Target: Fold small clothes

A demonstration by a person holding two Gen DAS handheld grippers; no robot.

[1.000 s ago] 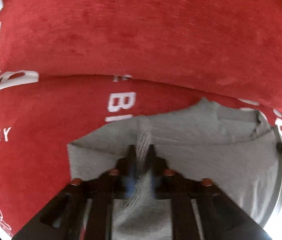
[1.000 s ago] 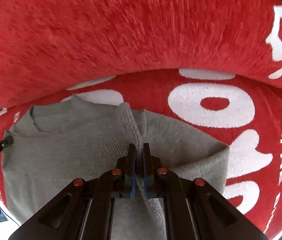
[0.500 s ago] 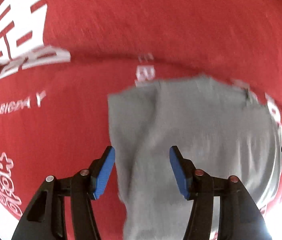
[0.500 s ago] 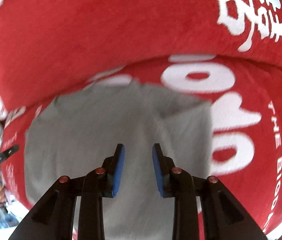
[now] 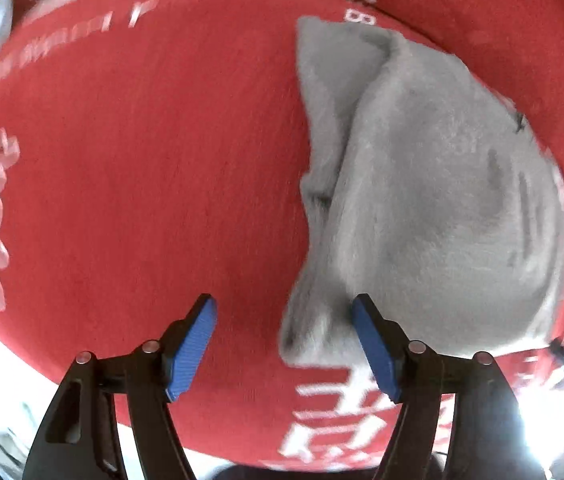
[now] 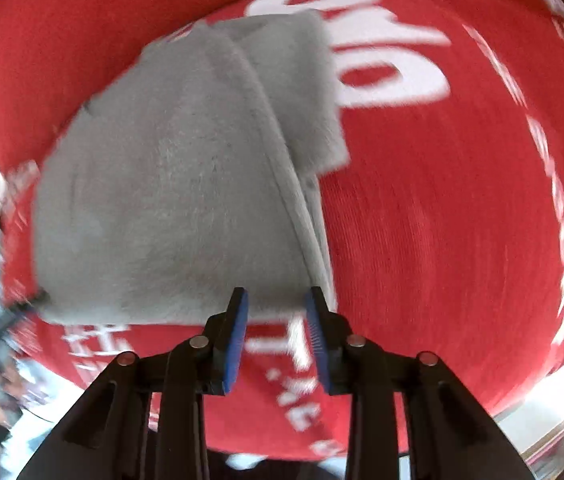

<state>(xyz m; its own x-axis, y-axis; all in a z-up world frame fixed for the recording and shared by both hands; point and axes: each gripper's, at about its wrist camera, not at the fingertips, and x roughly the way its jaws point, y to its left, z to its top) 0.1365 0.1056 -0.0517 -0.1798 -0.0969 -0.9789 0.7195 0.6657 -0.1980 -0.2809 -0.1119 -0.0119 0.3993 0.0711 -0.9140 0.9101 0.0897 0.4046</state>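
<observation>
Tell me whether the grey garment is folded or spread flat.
Folded. The grey garment lies on the red cloth with one layer doubled over another; a stacked edge runs along its side in both wrist views.

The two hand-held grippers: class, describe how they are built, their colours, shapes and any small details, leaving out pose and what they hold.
The left hand-held gripper and the right hand-held gripper look alike. Each has two black angular fingers with cut-out openings, widening toward the camera. The inner faces carry bright blue ribbed pads. Small round silver fasteners sit on top of the black links. No cables, markings or sleeves show.
</observation>
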